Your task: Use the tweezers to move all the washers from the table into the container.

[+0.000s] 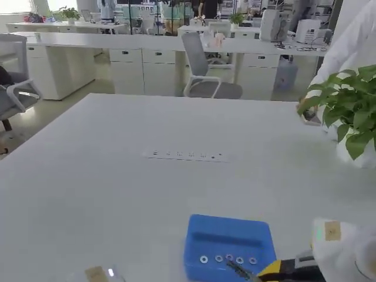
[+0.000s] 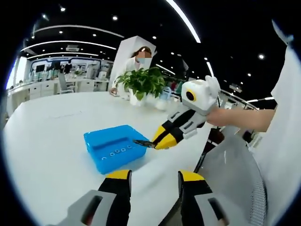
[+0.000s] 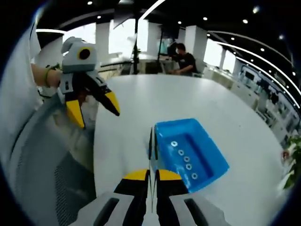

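A blue container [image 1: 229, 238] stands near the table's front edge, with several washers [image 1: 229, 258] in a row inside it. My right gripper [image 1: 262, 274] is just right of it, shut on thin dark tweezers [image 1: 238, 268] whose tips reach over the container's near rim. In the right gripper view the tweezers [image 3: 151, 141] run out from the shut right gripper [image 3: 151, 173] along the left wall of the container [image 3: 209, 162], beside the washers [image 3: 182, 155]. My left gripper [image 2: 155, 181] is open and holds nothing. It hangs off the table's edge, left gripper [image 3: 96, 117], apart from the container [image 2: 106, 141].
A potted plant [image 1: 352, 111] stands at the table's right, with a person in white [image 1: 352, 41] behind it. A flush socket strip [image 1: 187, 155] lies mid-table. A mesh chair back [image 3: 61, 179] is under the grippers at the table's edge. Desks and a chair [image 1: 202, 70] stand beyond.
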`<action>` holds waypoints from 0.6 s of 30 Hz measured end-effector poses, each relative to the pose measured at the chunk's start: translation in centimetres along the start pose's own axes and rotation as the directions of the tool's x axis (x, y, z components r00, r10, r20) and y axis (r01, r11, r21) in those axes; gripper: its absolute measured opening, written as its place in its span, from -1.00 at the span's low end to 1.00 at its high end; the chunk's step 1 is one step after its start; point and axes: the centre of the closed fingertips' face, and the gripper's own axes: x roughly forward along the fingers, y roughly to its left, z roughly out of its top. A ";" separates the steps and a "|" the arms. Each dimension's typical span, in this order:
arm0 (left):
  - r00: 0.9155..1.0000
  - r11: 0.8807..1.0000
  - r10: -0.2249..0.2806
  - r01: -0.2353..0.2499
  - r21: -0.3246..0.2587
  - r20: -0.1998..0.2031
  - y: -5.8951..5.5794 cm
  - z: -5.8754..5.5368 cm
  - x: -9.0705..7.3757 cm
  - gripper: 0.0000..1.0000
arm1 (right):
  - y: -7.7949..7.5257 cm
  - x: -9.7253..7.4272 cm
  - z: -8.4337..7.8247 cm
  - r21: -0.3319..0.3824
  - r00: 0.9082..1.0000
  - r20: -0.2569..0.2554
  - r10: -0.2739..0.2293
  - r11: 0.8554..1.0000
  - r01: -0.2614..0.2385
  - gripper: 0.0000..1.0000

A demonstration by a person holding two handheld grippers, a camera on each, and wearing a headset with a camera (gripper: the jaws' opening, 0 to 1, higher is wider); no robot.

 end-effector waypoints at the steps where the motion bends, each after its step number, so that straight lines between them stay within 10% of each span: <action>1: 1.000 1.000 -0.004 0.005 0.022 -0.016 0.1 0.0 0.3 -0.26 | 0.4 0.3 -0.5 -0.001 1.000 -0.016 0.022 1.000 -0.022 -0.95; 7: 0.998 0.998 -0.034 0.037 0.046 -0.061 -0.1 -0.6 1.2 -0.29 | 2.2 2.2 -3.3 -0.132 0.981 -0.152 0.117 0.982 -0.137 -0.94; 12: 0.998 0.999 -0.022 0.023 0.028 -0.067 -0.4 -1.5 0.8 -0.25 | 3.2 3.4 -5.3 -0.275 0.943 -0.296 0.153 0.932 -0.237 -0.94; 18: 0.998 0.998 0.039 -0.036 0.061 -0.056 -1.3 -2.0 -0.4 -0.02 | 3.8 4.3 -5.3 -0.296 0.930 -0.319 0.183 0.913 -0.281 -0.93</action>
